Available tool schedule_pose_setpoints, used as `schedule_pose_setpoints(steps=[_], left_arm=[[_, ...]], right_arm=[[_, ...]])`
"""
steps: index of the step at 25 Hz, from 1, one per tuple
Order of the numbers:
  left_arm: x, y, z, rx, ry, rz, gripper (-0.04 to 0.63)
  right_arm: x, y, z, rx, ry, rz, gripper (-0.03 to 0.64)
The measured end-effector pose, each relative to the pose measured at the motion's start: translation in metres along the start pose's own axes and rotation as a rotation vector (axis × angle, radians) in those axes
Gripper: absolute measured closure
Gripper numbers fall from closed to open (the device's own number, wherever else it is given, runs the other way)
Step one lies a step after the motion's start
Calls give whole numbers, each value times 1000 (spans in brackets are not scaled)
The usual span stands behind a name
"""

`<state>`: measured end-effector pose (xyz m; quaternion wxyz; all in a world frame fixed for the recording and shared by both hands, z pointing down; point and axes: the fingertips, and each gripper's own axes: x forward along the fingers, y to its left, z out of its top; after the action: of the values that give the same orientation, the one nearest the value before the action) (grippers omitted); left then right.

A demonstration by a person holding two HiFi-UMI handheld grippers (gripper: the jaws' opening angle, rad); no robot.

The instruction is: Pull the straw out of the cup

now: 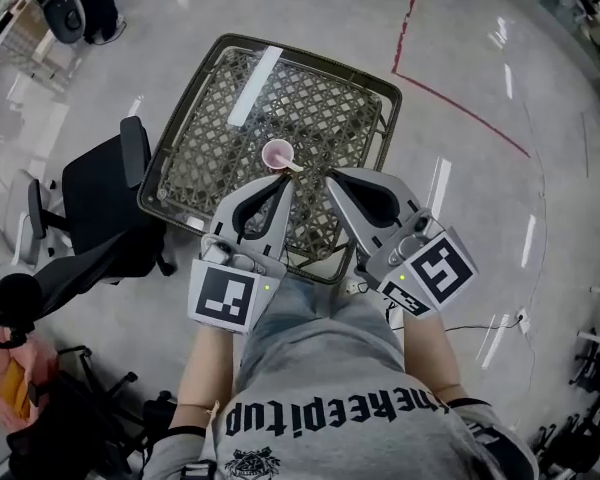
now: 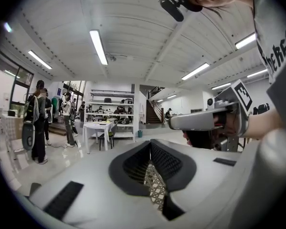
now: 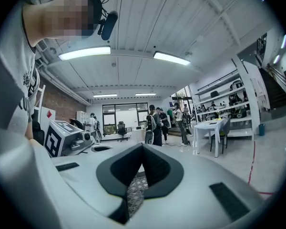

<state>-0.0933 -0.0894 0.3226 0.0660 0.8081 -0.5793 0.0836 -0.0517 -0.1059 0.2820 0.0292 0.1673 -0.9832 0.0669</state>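
A pink cup (image 1: 277, 154) stands on the woven table (image 1: 330, 108), near its front edge. A short pale straw (image 1: 293, 165) shows at the cup's near right rim; I cannot tell whether it sits in the cup or lies beside it. My left gripper (image 1: 284, 179) points at the cup from the near side, its tips just short of the straw, jaws together with nothing between them (image 2: 150, 143). My right gripper (image 1: 331, 176) sits a little to the right of the cup, jaws also together and empty (image 3: 143, 146). Neither gripper view shows the cup or the straw.
A white strip (image 1: 255, 85) lies on the far part of the table. A black office chair (image 1: 100, 183) stands close to the table's left side. Red tape (image 1: 460, 103) marks the floor at the right. Several people stand in the room beyond (image 2: 38, 118).
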Motion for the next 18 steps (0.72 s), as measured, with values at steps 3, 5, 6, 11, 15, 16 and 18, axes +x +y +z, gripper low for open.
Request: schedule_pose_setpoints(steps=[3, 5, 6, 11, 15, 16, 18], left_arm=[[5, 7, -6, 18, 15, -22, 558], [7, 12, -9, 26, 22, -34, 558], [9, 14, -11, 27, 25, -41, 558], [18, 24, -22, 37, 51, -83, 555], [28, 31, -35, 78, 84, -111, 554], [30, 32, -39, 91, 92, -121, 554], [35, 34, -46, 133, 94, -149, 540]], right_arm=[[4, -3, -1, 7, -2, -30, 615], [7, -5, -1, 15, -5, -46, 615], [9, -6, -2, 18, -6, -53, 615], [16, -11, -3, 29, -5, -90, 615], [20, -17, -5, 40, -6, -117, 615], [20, -18, -6, 42, -5, -123, 615], [21, -20, -8, 46, -2, -135, 615]])
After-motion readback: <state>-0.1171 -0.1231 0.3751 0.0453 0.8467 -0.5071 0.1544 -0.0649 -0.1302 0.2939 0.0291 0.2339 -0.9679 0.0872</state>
